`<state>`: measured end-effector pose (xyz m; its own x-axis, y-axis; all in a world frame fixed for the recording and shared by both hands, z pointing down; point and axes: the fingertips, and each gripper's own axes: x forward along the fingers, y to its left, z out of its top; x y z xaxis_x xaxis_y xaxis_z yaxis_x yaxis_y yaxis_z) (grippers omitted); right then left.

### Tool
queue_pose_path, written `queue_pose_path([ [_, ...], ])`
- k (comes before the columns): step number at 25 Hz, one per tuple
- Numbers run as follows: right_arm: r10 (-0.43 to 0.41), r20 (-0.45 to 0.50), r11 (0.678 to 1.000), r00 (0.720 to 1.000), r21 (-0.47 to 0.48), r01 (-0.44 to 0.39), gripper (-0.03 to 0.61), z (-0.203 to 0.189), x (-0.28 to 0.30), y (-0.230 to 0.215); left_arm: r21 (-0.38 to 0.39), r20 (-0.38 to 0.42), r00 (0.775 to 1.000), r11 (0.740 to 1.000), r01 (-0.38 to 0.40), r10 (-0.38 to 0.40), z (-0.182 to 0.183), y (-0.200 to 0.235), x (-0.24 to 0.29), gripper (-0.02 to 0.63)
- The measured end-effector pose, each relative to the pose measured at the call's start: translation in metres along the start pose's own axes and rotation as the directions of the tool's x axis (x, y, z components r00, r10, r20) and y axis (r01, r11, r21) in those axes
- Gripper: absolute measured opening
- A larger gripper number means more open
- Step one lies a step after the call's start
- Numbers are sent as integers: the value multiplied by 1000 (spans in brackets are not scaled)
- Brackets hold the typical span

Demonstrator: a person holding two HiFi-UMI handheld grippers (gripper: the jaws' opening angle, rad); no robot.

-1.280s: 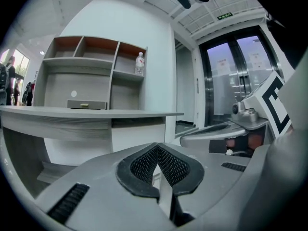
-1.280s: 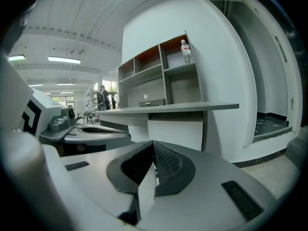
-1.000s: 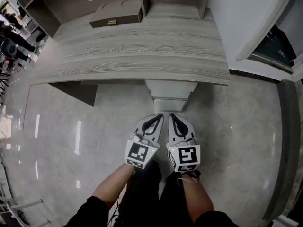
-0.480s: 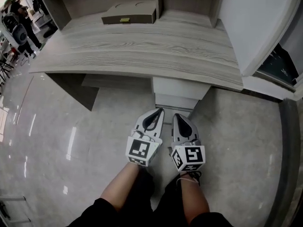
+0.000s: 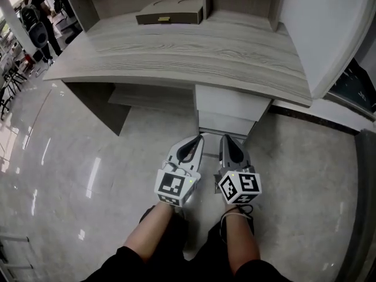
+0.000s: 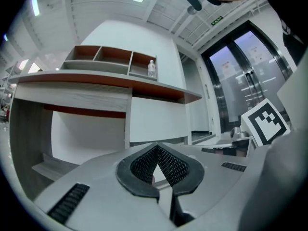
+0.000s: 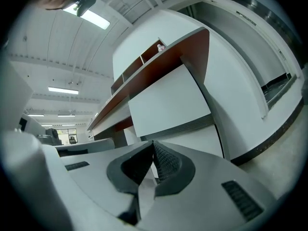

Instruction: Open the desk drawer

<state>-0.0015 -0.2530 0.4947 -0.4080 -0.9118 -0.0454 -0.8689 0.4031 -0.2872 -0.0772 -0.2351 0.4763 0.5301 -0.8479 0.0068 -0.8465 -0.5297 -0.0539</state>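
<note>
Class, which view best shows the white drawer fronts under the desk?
The right gripper view: the drawer fronts appear large, with their seam visible. The left gripper view shows just one front, smaller. The head view foreshortens them from above.

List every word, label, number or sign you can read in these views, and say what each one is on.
Nothing here can actually be read.
Green sign near the ceiling: too small to read.
Yellowish label on the box on the desk: too small to read.
Bottle on the shelf: any label is too small to read.
Left marker cube and right marker cube: black-and-white patterns only, no letters.
</note>
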Motion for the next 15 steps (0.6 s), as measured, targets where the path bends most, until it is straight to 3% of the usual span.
queue_pose_path([
  [3,15,56,997,998,69,-19,8,1,1,-7,-43,-12,1000,999,13,-13,-10,1,7,3],
  [7,68,131,975,989,201,-94,10,3,9,-17,-45,-21,999,999,27,-28,-16,-2,18,3],
  [9,99,149,963,984,234,-133,117,3,16,-19,-44,-18,999,998,33,-34,-15,-4,23,3],
  [10,114,159,958,981,243,-151,137,3,20,-19,-38,-19,999,999,37,-38,-15,-5,25,4],
  [15,159,224,930,962,292,-222,158,8,31,-20,-11,-22,999,999,38,-38,-15,-7,27,4],
])
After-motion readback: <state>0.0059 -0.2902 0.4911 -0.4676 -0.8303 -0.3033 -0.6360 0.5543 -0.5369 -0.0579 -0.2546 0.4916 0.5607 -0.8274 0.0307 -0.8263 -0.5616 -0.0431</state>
